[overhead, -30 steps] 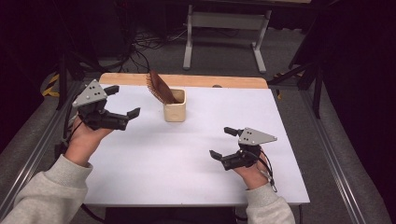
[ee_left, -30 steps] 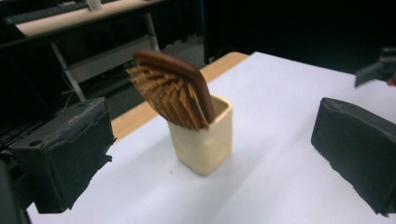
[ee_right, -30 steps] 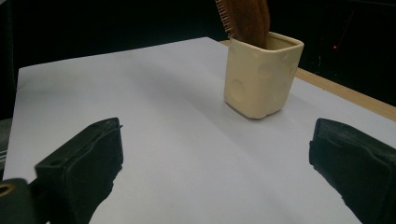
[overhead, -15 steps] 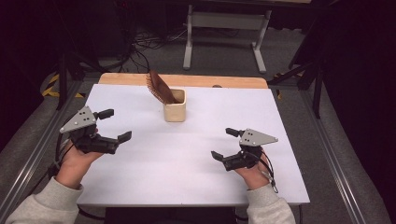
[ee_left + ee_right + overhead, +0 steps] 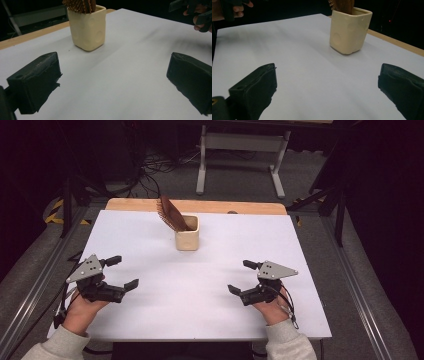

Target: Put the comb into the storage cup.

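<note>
A white table top (image 5: 200, 285) with a wooden strip (image 5: 200, 206) at its far edge.

Both grippers (image 5: 123, 272) (image 5: 242, 277) wide apart, empty

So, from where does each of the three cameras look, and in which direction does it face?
High view: sits above the person's side, facing forward and down on the white table; both forearms, the left tool and right tool show.
Left gripper view: rides on the left tool, facing the cream cup; its two black jaws stand apart.
Right gripper view: rides on the right tool, facing the same cup; its jaws stand apart.
Shared: all three show the cup with the brown comb in it.
</note>
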The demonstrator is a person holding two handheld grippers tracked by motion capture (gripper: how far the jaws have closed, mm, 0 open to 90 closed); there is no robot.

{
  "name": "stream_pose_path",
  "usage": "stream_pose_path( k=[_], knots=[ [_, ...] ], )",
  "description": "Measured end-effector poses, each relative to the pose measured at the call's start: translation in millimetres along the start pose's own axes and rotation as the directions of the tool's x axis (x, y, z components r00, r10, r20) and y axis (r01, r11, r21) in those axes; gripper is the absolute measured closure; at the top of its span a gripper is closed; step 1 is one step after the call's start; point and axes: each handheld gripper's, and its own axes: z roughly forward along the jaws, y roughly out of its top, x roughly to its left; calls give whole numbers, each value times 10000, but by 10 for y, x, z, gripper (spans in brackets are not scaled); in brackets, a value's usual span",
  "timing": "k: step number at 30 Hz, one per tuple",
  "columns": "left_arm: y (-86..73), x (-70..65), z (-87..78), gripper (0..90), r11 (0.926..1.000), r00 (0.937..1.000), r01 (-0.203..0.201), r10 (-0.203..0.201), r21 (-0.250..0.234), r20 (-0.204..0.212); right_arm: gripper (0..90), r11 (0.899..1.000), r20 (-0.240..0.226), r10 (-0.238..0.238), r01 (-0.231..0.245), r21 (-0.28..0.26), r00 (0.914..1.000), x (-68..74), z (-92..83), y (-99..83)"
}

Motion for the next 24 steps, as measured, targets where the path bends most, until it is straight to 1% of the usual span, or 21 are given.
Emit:
stream_pose_path(
  k=[3, 4, 5, 7, 8, 9, 11, 13, 18, 19, 20, 21, 22, 23, 24],
  knots=[
    [-84, 29, -27, 2, 9989, 9991, 422, -420, -223, 86, 26, 10000, -10, 66, -66, -49, 10000, -4, -19, -38],
    [-111, 39, -32, 2, 9985, 9987, 511, -510, -205, 51, 26, 10000, 15, 70, -70, -54, 10000, -5, -28, -52],
    [-136, 51, -32, 2, 9987, 9988, 491, -491, -153, 22, 26, 9999, -1, 117, -117, -82, 9999, -8, -32, -66],
    [-191, 50, -19, 3, 9980, 9980, 624, -624, -41, 35, 27, 9998, 22, 179, -179, -68, 9998, -17, -42, -93],
    [-218, 56, -5, 4, 9984, 9984, 559, -559, 14, 21, 26, 9998, 54, 187, -187, -41, 9998, -21, -47, -103],
    [-244, 47, 9, 3, 9975, 9976, 694, -694, 105, 73, 26, 9997, 47, 224, -223, -78, 9997, -27, -47, -114],
    [-295, 38, 35, 4, 9967, 9966, 806, -807, 140, 136, 26, 9996, 57, 260, -260, -67, 9996, -37, -51, -126],
    [-341, 30, 63, 4, 9962, 9964, 821, -826, 274, 168, 26, 9996, 76, 271, -271, -68, 9996, -41, -51, -133],
    [-477, -16, 126, 4, 9944, 9950, 971, -979, 413, 174, 26, 9997, 70, 249, -249, -33, 9997, -43, -39, -162],
    [-499, -24, 127, 4, 9947, 9954, 945, -950, 399, 117, 27, 9997, 114, 241, -241, -8, 9996, -42, -37, -170],
    [-528, -33, 134, 5, 9948, 9950, 980, -984, 277, 154, 27, 9996, 217, 274, -274, -4, 9994, -43, -32, -184],
    [-549, -42, 141, 5, 9956, 9958, 910, -912, 245, 100, 27, 9995, 294, 326, -327, 24, 9990, -45, -28, -201],
    [-551, -57, 143, 5, 9964, 9968, 793, -791, 299, -81, 27, 9993, 339, 366, -367, 21, 9988, -47, -22, -224],
    [-545, -68, 139, 5, 9978, 9978, 632, -628, 191, -233, 26, 9992, 371, 406, -407, 33, 9985, -46, -14, -249],
    [-544, -72, 130, 5, 9978, 9976, 656, -656, -2, -235, 25, 9990, 419, 417, -423, 146, 9983, -43, -6, -270]
  ],
)
